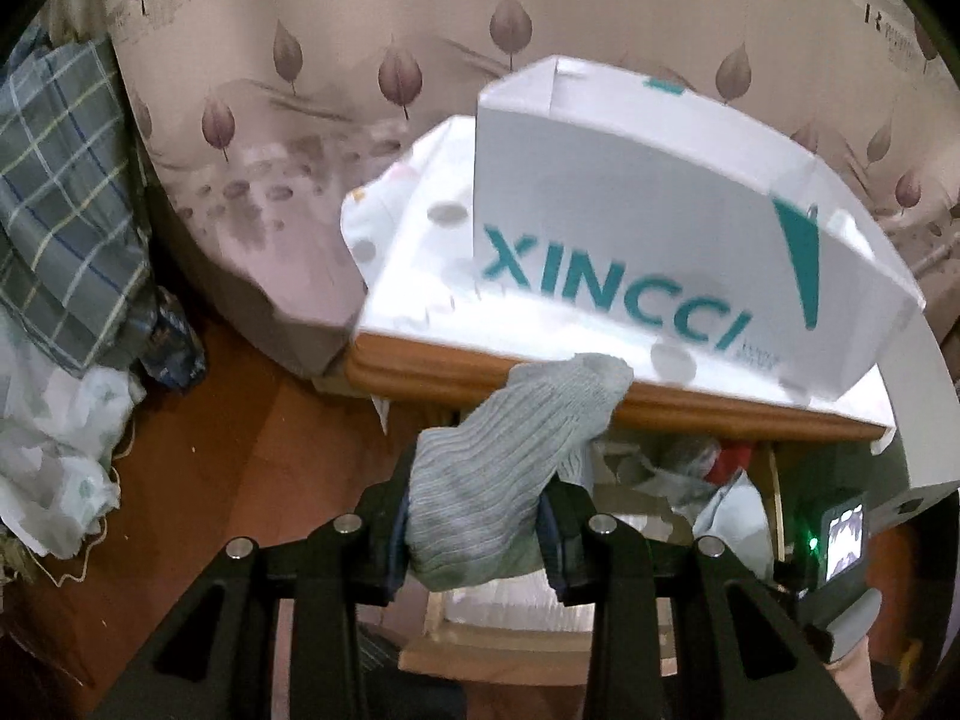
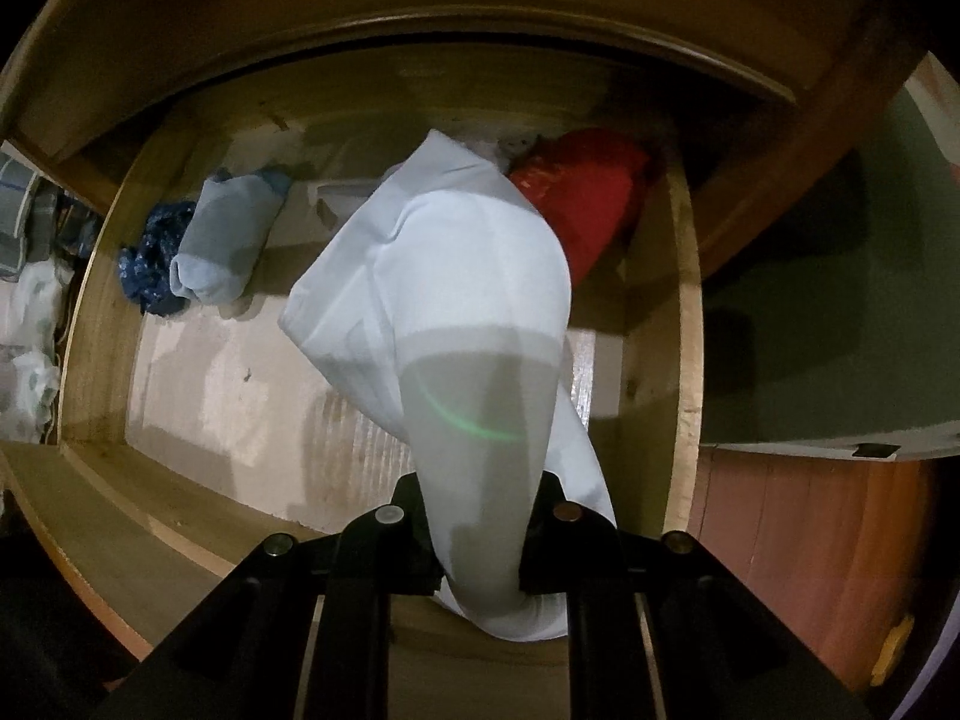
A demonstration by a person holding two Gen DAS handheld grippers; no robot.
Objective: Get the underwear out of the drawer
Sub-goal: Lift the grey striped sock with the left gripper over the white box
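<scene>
Above the open drawer (image 2: 690,312), the right claw (image 2: 480,546) clamps pale underwear (image 2: 456,276); the left claw (image 1: 480,534) clamps a grey sock (image 1: 516,450).

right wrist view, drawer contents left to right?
Dark blue patterned cloth → light blue sock → pale cloth clamped in the right gripper → red garment, all within the drawer.

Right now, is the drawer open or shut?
Open. The right wrist view looks straight down into the drawer: its floor, a rolled sock and a red item show.
</scene>
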